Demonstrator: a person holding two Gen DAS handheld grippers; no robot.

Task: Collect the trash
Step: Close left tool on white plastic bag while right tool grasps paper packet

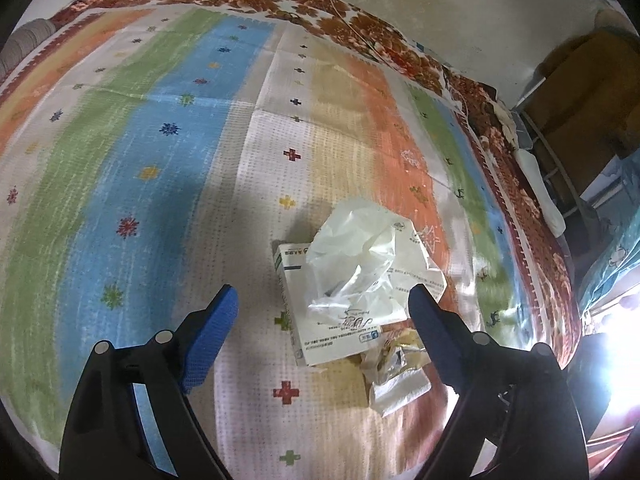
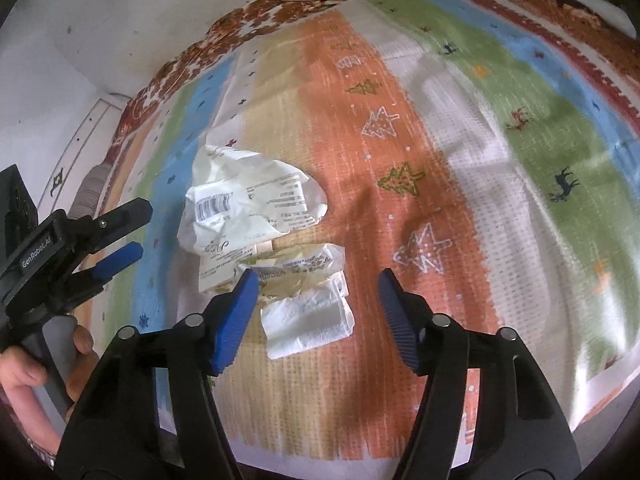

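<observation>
Left gripper (image 1: 322, 304) hovering with jaws apart above crumpled plastic bag (image 1: 352, 256) and box (image 1: 316, 344), right gripper (image 2: 316, 290) spread open over folded tissue (image 2: 308, 320), all lying mid striped blanket (image 2: 500, 184), far from its edges.

Trash on the striped bedcover, counted

One crumpled plastic bag (image 1: 356, 256), one flat carton (image 1: 320, 336), one folded tissue (image 2: 308, 318), one torn wrapper (image 2: 296, 266); two grippers.

Right gripper (image 2: 316, 300) jaws apart over folded white tissue (image 2: 308, 320) (crumpled wrappers (image 2: 256, 208) behind it) on striped blanket (image 2: 500, 160); left gripper (image 2: 120, 236) at left.
</observation>
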